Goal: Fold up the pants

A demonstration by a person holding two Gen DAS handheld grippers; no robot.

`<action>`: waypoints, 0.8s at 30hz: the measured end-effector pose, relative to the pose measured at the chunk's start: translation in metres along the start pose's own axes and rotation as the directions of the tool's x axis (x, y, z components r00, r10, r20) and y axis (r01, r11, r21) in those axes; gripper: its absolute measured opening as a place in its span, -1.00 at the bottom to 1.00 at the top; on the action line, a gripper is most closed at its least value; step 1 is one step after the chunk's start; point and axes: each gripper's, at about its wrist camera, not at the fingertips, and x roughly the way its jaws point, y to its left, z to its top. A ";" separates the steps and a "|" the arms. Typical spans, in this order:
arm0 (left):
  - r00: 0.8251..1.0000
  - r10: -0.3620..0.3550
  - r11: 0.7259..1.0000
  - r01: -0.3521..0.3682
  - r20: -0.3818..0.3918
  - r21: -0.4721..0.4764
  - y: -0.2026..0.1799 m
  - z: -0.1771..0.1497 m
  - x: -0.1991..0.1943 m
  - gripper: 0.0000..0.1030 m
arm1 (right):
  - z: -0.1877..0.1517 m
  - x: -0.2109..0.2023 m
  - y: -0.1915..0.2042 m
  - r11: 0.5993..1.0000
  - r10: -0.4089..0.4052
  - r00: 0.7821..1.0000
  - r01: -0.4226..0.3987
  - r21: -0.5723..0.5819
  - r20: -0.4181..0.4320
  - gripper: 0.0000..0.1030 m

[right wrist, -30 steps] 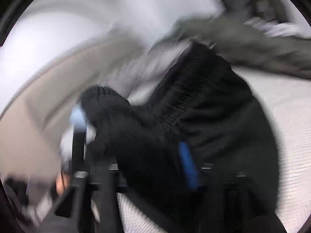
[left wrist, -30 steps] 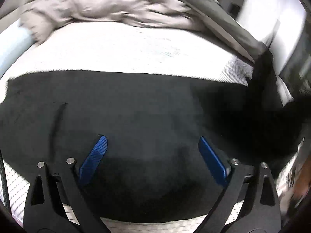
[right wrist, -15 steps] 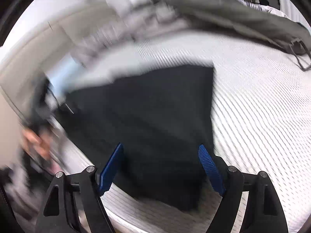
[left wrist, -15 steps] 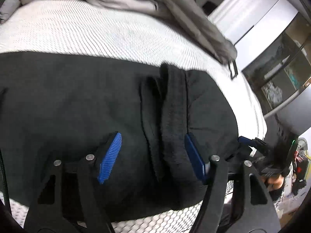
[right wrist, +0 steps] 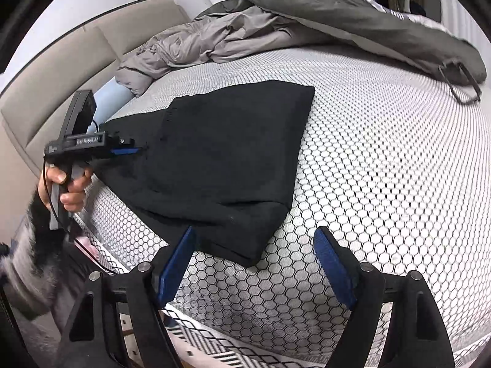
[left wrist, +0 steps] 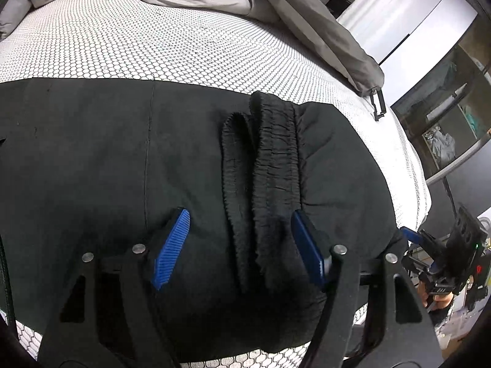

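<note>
The black pants (left wrist: 107, 165) lie folded on the white honeycomb-patterned bed (left wrist: 153, 46). Their gathered elastic waistband (left wrist: 273, 165) lies folded over on top, running toward me. My left gripper (left wrist: 239, 245) is open, its blue pads either side of the waistband just above the cloth. In the right wrist view the pants (right wrist: 221, 153) form a flat dark wedge. My right gripper (right wrist: 254, 263) is open and empty over the bed, just off the near corner of the pants. The left gripper (right wrist: 129, 151) shows there at the pants' far-left edge.
A crumpled grey duvet (right wrist: 214, 36) and a dark grey cover (right wrist: 353, 15) lie at the back of the bed. A beige headboard (right wrist: 61, 61) is at left. The bed's edge runs along the near side (right wrist: 214, 322). Shelves (left wrist: 445, 122) stand beyond the bed.
My right gripper let go of the pants' waist end, which now lies folded over on the rest, and pulled back off the cloth. My left gripper moved over the waistband.
</note>
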 end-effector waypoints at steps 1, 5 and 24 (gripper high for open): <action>1.000 -0.001 1.000 0.001 -0.002 -0.003 0.001 0.008 0.005 0.27 | 0.000 0.001 0.002 1.000 -0.015 1.000 0.015 -0.011 -0.001 0.57; 0.999 -0.036 0.999 0.036 -0.014 -0.021 0.002 0.022 0.016 0.27 | 0.011 0.025 0.027 1.000 0.007 1.000 -0.007 -0.014 -0.023 0.52; 0.996 -0.084 0.995 0.084 0.011 -0.048 0.004 0.051 0.032 -0.64 | 0.020 0.071 0.064 0.999 -0.023 0.998 0.021 -0.030 -0.055 0.53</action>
